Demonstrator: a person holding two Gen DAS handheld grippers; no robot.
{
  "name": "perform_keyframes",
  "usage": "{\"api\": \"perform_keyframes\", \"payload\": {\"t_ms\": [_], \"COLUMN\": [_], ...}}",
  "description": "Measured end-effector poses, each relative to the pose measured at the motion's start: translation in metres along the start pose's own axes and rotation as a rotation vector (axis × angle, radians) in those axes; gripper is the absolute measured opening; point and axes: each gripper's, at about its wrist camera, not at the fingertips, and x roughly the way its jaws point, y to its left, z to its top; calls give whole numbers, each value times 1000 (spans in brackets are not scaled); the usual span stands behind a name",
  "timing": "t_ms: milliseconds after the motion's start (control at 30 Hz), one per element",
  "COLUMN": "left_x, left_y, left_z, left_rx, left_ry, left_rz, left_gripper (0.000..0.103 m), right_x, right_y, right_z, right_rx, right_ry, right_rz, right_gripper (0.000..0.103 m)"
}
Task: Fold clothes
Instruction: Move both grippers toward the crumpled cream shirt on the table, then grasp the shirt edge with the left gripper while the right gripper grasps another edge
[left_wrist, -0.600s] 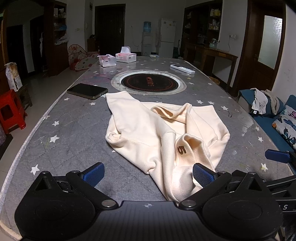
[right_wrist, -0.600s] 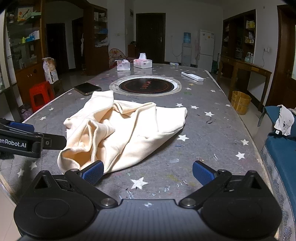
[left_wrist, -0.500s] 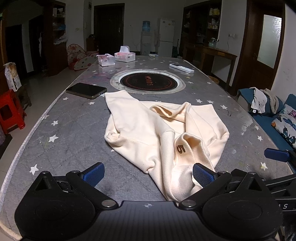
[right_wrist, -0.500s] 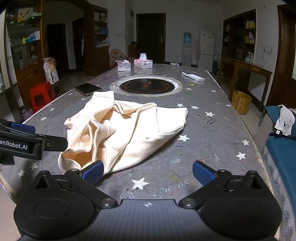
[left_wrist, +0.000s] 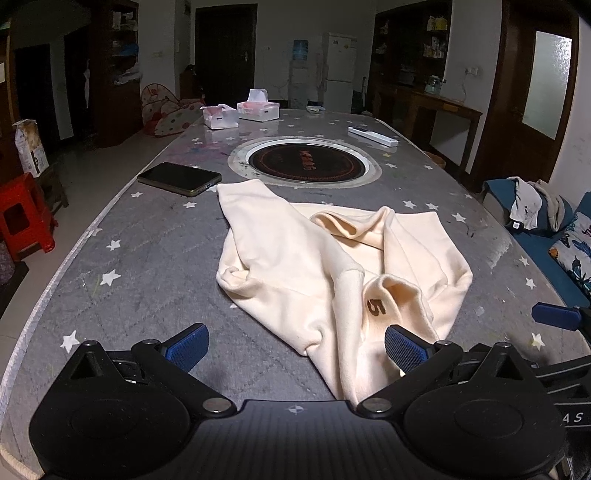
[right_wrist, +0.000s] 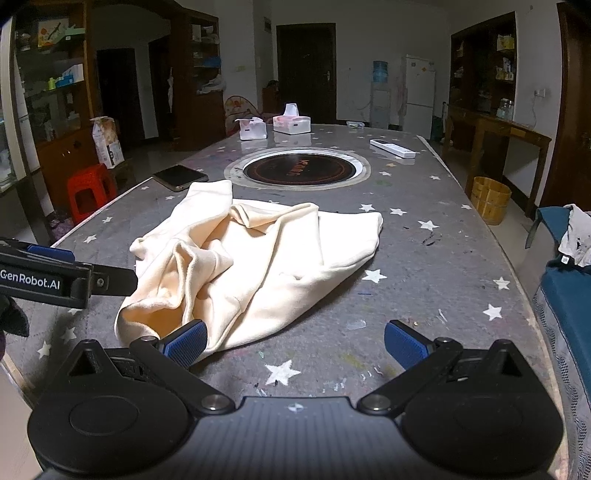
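From the left wrist camera, the left claw (left_wrist: 295, 341) hangs low over the near edge of the surface (left_wrist: 155, 266), its blue pads wide apart and gripping nothing. The cream garment (left_wrist: 332, 266) lies crumpled in the middle of the starred cloth, one flap reaching up toward the round inset burner (left_wrist: 304, 165), a brown "5" showing on a fold near the right-hand pad. That pad sits just against the nearest tail of fabric; whether it touches I cannot tell. A phone (left_wrist: 179, 179) lies just beyond the garment's far left corner. Compared with half a second ago almost nothing has shifted here: the garment sits a hair lower in the frame, so the claw has crept forward slightly, no more.

From the right wrist camera, the right claw (right_wrist: 295, 341) is likewise spread and empty, its left pad right beside the garment's (right_wrist: 251, 266) nearest hem. The other tool pokes in from the left. Again the view has barely moved since earlier.

I'd judge folding hasn't begun; both claws are lining up on the near edge, and the heap needs spreading flat first.
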Motion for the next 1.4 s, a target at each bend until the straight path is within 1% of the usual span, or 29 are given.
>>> {"api": "perform_keyframes", "payload": {"t_ms": [200,400,600,733,800,1000,1200,1267,1333,1400], "left_x": [2,10,22,37,47,74,96,102,107,113], "left_y": [2,5,2,-1,-3,-7,-15,-15,-14,-12], "left_z": [7,23,44,56,62,76,80,80,79,80], "left_rx": [2,4,25,41,50,64,88,88,85,83], "left_ry": [-13,-19,-30,-14,0,39,72,83,98,114], "left_rz": [-2,-14,-34,-56,-66,-91,-91,-93,-102,-107], "left_gripper": [103,102,91,83,80,79,79,73,63,59], "right_x": [8,16,25,36,43,66,93,101,109,116], "right_y": [-6,-13,-18,-22,-25,-37,-44,-45,-44,-44], "right_z": [5,13,31,44,51,69,83,86,89,91], "right_rx": [25,29,30,34,36,58,71,69,63,62], "right_ry": [10,9,-6,-11,-13,3,37,49,62,74], "right_rz": [5,20,39,45,43,55,76,84,101,116], "right_gripper": [103,103,101,95,95,92,90,89,86,84]}}
